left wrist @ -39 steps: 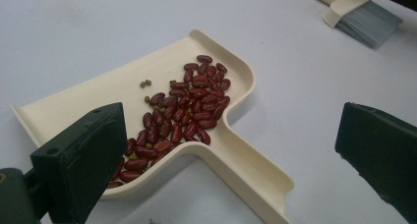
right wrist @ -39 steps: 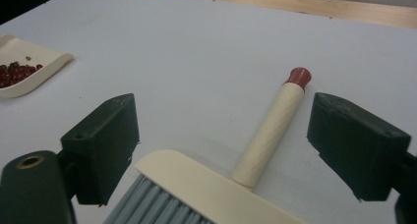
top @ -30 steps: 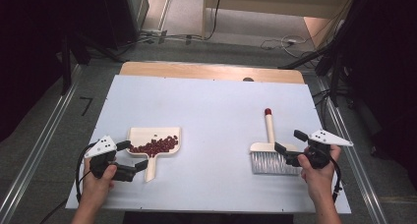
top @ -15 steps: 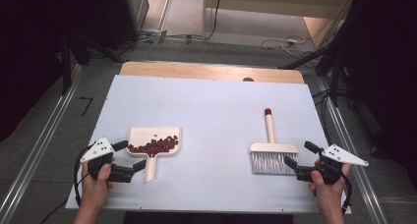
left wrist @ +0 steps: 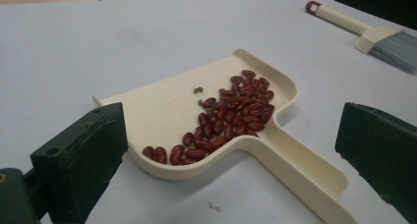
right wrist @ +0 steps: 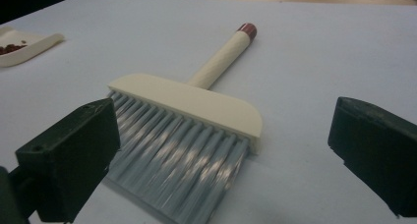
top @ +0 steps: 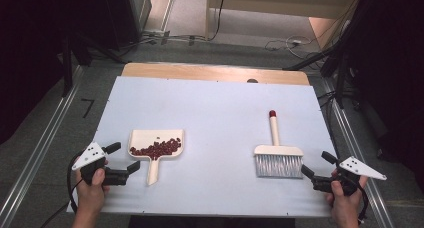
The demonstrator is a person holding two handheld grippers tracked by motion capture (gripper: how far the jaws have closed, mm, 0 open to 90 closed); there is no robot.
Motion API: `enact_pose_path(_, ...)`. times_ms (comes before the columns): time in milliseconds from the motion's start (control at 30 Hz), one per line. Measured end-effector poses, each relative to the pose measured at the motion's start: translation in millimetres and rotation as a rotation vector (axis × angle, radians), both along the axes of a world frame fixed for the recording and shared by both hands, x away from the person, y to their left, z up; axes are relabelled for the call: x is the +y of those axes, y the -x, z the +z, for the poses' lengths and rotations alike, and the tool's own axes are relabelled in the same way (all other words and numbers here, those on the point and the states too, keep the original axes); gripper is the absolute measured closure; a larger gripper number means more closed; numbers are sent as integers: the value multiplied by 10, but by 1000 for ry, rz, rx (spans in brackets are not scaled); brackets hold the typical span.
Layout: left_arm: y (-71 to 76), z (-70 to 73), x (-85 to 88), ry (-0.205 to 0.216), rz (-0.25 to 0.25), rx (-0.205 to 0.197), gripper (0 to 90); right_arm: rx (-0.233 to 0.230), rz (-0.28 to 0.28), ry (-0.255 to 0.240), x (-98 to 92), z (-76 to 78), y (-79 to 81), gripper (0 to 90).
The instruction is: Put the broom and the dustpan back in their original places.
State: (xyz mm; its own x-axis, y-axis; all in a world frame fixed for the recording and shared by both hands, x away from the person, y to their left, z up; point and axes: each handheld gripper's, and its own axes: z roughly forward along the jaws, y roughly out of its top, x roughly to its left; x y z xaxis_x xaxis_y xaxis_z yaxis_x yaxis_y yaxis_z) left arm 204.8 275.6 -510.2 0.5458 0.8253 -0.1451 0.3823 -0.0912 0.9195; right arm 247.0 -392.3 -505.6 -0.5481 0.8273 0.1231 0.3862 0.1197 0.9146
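A cream dustpan (top: 150, 139) (left wrist: 162, 101) lies at the front left of the white table, holding a heap of red beans (top: 157, 148) (left wrist: 226, 118); its handle points toward the front edge. My left gripper (top: 123, 158) (left wrist: 231, 170) is open just left of that handle and holds nothing. At the front right lies a cream hand brush (top: 278, 157) (right wrist: 187, 106) with grey bristles and a red-tipped handle pointing away. Off the brush's right corner, my right gripper (top: 318, 164) (right wrist: 226, 155) stands open and apart from it.
The white table sheet (top: 215, 108) covers a wooden top whose far edge (top: 215, 73) shows at the back. Metal rails (top: 45, 143) run along both sides. Cables lie on the floor beyond the table.
Both grippers have drawn back toward the front edge: the left away from the dustpan handle, the right away from the brush and further right. Dustpan and brush have stayed put.
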Motion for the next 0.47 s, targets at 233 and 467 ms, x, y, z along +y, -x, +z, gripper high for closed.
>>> enact_pose_path(233,3,-24,15,22,1,-28,0,0,-22,4,37,-51,5,0)
enact_pose_path(467,-15,-44,-11,12,1,-24,0,7,-33,5,37,-61,-8,0)
